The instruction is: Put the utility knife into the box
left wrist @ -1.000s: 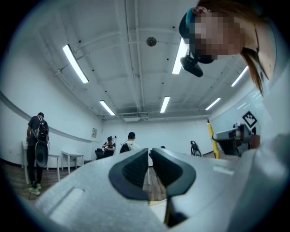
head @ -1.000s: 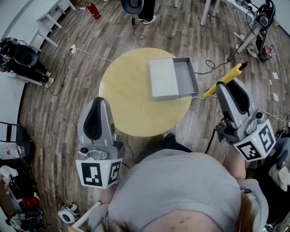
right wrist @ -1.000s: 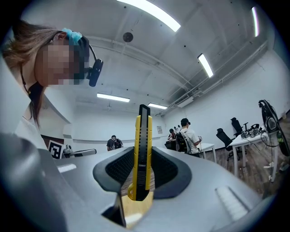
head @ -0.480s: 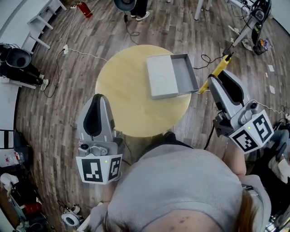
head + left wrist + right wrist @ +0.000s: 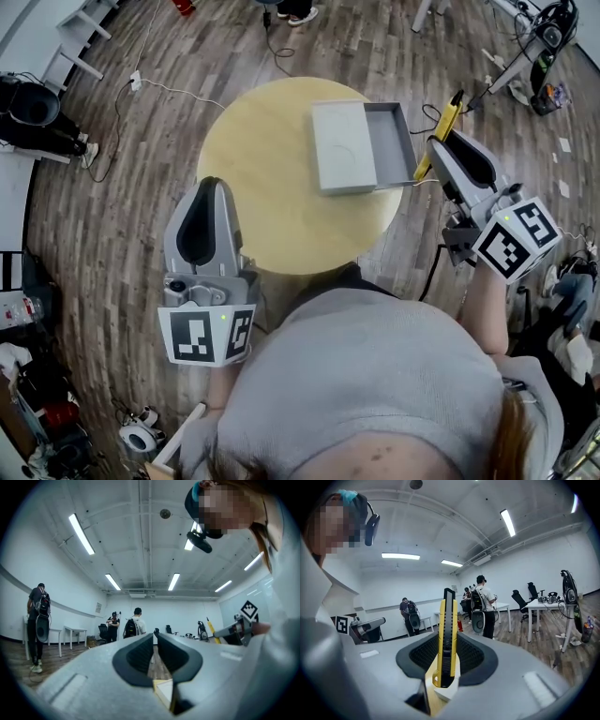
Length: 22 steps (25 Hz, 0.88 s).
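Note:
A yellow utility knife (image 5: 441, 131) sticks out past the fingertips of my right gripper (image 5: 442, 148), which is shut on it, just off the round table's right edge. In the right gripper view the knife (image 5: 447, 634) stands upright between the dark pads. The grey box (image 5: 391, 142) lies open on the table's far right part, with its pale lid (image 5: 341, 148) beside it on the left; the knife tip is close to the box's right wall. My left gripper (image 5: 208, 186) hangs at the table's near left edge, jaws together and holding nothing (image 5: 154, 638).
The round yellow table (image 5: 262, 187) stands on a wood-plank floor with cables (image 5: 169, 89) trailing across it. Several people (image 5: 483, 602) and desks are in the room behind. A chair base (image 5: 33, 108) sits at far left.
My right gripper has carried the knife left and forward, from beyond the table's right side to just beside the box's right wall. The left gripper has hardly moved.

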Each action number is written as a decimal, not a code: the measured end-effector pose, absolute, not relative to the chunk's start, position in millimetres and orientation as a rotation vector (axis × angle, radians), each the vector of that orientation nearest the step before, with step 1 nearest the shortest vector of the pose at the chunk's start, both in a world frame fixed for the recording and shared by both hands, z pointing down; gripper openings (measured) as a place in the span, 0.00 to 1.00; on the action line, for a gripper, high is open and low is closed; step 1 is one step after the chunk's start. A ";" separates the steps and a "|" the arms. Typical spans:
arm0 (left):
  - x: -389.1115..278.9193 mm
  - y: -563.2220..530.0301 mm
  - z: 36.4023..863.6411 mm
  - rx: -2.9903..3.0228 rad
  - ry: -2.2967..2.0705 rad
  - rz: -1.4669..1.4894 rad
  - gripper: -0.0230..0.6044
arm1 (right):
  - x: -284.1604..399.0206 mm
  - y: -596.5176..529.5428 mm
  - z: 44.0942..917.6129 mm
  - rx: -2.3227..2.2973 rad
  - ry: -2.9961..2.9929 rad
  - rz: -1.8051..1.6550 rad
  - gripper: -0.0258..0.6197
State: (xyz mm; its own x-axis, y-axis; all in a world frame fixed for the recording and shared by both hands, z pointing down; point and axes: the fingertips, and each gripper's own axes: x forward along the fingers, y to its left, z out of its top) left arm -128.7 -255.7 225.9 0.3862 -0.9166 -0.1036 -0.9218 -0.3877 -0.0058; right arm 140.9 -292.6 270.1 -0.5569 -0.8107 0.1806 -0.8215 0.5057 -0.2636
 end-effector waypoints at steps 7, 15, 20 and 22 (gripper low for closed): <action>-129.5 -258.5 232.6 -2.574 1.705 0.125 0.07 | 148.7 -311.4 309.3 1.461 -2.573 0.619 0.23; -135.7 -261.7 235.9 -2.574 1.730 0.112 0.07 | 148.5 -331.3 352.4 1.432 -2.460 0.753 0.23; -138.0 -262.5 239.0 -2.581 1.735 0.110 0.07 | 151.7 -339.1 371.9 1.431 -2.390 0.783 0.23; -134.8 -263.6 240.8 -2.591 1.730 0.107 0.07 | 157.9 -343.1 379.1 1.432 -2.359 0.809 0.23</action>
State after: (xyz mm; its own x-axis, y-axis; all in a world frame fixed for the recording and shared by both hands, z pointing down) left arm -134.8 -263.6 240.8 0.3820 -0.9215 -0.0704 -0.9231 -0.3840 0.0177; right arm 157.9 -343.1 379.1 -0.4781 -0.7286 0.4905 -0.8763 0.3577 -0.3228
